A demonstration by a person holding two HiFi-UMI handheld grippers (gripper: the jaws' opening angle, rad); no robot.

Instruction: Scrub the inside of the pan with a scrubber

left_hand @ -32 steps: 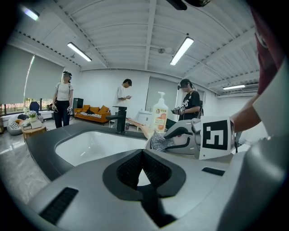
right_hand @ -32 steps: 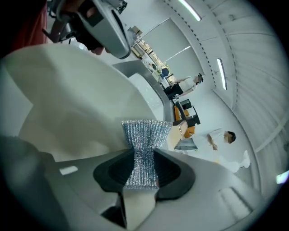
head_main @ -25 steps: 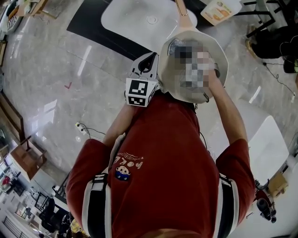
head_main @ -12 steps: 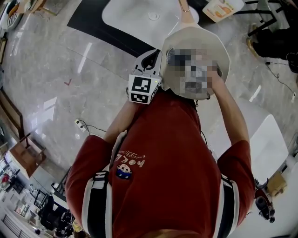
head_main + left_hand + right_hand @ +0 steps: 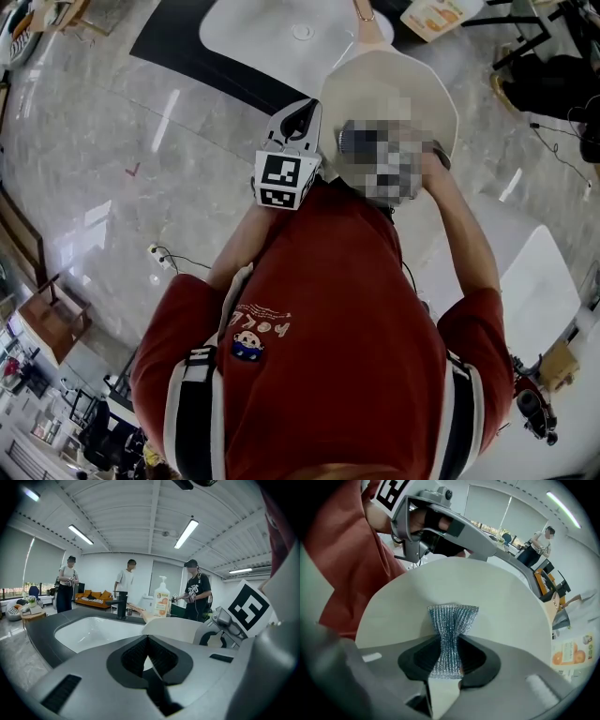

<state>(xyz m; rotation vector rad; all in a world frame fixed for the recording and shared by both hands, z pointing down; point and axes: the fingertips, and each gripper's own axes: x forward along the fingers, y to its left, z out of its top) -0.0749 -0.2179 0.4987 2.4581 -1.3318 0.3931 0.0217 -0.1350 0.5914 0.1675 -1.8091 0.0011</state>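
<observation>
A cream pan [image 5: 384, 84] with a wooden handle is tilted over the counter beside the sink; its inside fills the right gripper view [image 5: 487, 588]. My right gripper [image 5: 449, 656] is shut on a silver mesh scrubber [image 5: 452, 625], which presses against the pan's inner face. In the head view this gripper is mostly hidden behind a mosaic patch. My left gripper [image 5: 292, 150] sits at the pan's left rim with its jaws closed [image 5: 147, 656], and I see nothing between them. The pan's rim [image 5: 173, 627] shows just beyond those jaws.
A white sink [image 5: 272, 37] set in a dark counter lies past the pan, with a black faucet [image 5: 122, 606] and a soap bottle [image 5: 161, 599] behind it. Three people stand at the back of the room. A white table [image 5: 534, 291] is at the right.
The scrubber has slid across the pan's inside toward the person. The pan and left gripper have shifted only slightly.
</observation>
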